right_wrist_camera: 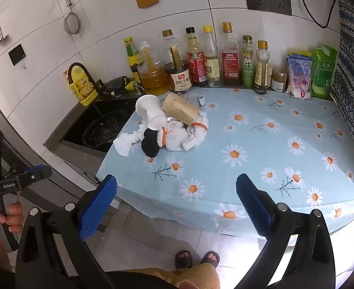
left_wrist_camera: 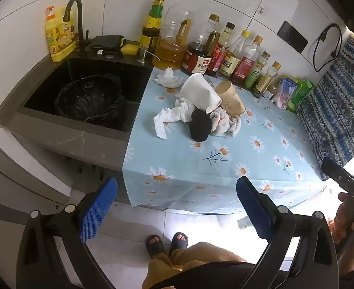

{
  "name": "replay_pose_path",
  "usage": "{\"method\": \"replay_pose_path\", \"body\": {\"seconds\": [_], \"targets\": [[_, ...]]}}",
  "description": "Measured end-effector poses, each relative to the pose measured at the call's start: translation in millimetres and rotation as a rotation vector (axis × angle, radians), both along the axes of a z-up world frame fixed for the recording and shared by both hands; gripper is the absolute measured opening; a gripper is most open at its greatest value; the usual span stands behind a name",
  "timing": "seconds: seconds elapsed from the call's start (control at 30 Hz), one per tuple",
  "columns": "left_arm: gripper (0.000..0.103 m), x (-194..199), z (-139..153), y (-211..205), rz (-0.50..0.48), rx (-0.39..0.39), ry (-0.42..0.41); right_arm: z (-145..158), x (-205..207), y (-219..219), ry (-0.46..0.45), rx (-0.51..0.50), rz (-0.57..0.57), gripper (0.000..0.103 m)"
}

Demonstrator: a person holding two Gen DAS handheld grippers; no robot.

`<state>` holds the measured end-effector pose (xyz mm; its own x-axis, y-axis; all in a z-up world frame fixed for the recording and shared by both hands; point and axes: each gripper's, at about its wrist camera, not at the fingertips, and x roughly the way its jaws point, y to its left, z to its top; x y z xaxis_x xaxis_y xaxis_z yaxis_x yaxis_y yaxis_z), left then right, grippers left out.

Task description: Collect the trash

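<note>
Both hand-held grippers point(left_wrist_camera: 177, 207) point(right_wrist_camera: 177, 204) gape empty; white cup point(left_wrist_camera: 199, 92) partly hides tissues point(left_wrist_camera: 174, 116).

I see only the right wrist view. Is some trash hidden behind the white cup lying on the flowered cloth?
Observer: Yes. In the left wrist view a crumpled white tissue lies behind the white paper cup, in front of the oil jug.
Operator: My view shows only the handle of the left gripper. Are its jaws open?
Observer: Yes. The left gripper has its jaws wide apart and holds nothing.
</note>
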<state>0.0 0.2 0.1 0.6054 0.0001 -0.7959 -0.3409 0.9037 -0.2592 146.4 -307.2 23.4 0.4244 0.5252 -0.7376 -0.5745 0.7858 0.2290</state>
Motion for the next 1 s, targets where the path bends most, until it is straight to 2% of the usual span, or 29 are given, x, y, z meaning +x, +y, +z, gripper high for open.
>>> {"method": "replay_pose_path", "body": {"seconds": [0.23, 1.0], "targets": [[0.096, -5.4, 3.0, 2.4, -0.015, -0.016, -0.008, -0.7, -2.7, -10.7, -0.001, 0.016, 0.0, 0.098], [0.096, -2.5, -5.3, 6.2, -0.036, 0.008, 0.02, -0.3, -10.3, 7.8, 0.021, 0.013, -0.015, 0.098]]}}
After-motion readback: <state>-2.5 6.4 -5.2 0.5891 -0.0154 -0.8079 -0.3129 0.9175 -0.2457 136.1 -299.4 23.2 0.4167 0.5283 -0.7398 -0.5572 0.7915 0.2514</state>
